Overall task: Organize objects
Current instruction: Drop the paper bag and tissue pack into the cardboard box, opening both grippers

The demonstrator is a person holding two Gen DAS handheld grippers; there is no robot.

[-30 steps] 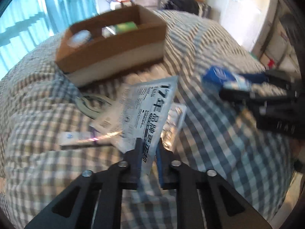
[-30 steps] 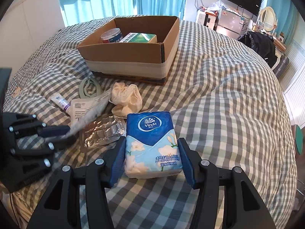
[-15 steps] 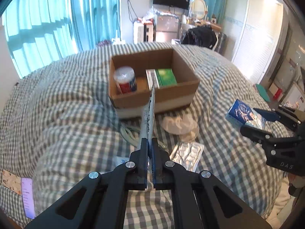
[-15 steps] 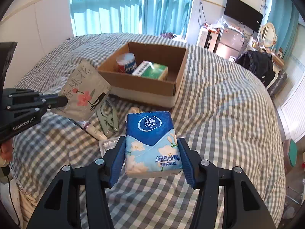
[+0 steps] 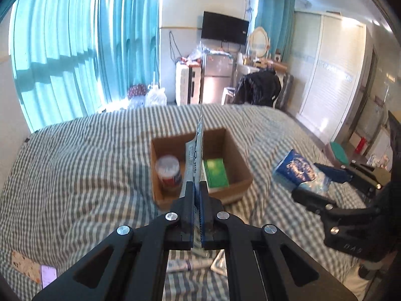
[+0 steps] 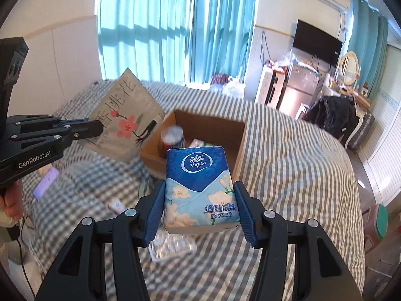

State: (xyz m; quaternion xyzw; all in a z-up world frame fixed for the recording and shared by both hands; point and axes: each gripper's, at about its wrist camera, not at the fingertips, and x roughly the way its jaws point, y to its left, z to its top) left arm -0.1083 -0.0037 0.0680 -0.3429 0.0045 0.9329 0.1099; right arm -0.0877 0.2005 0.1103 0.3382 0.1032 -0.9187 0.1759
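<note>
My left gripper (image 5: 197, 186) is shut on a flat beige sachet (image 5: 196, 155), seen edge-on and held high above the bed; its flower-printed face shows in the right wrist view (image 6: 125, 118). My right gripper (image 6: 199, 195) is shut on a blue Vinda tissue pack (image 6: 199, 190), also raised; it shows in the left wrist view (image 5: 299, 171). Below stands an open cardboard box (image 5: 240, 175) holding a red-and-white can (image 5: 168, 173) and a green box (image 5: 215, 173).
On the checked bed (image 5: 75, 163) lie a blister pack (image 6: 173, 247), a small tube (image 5: 186, 266) and a purple phone (image 5: 48, 279). A fridge, a chair with a black jacket and curtains stand beyond the bed.
Both grippers have risen well above the bed with their loads. The left one lifted the sachet off the bed, turned it edge-on and brought it over the box.
</note>
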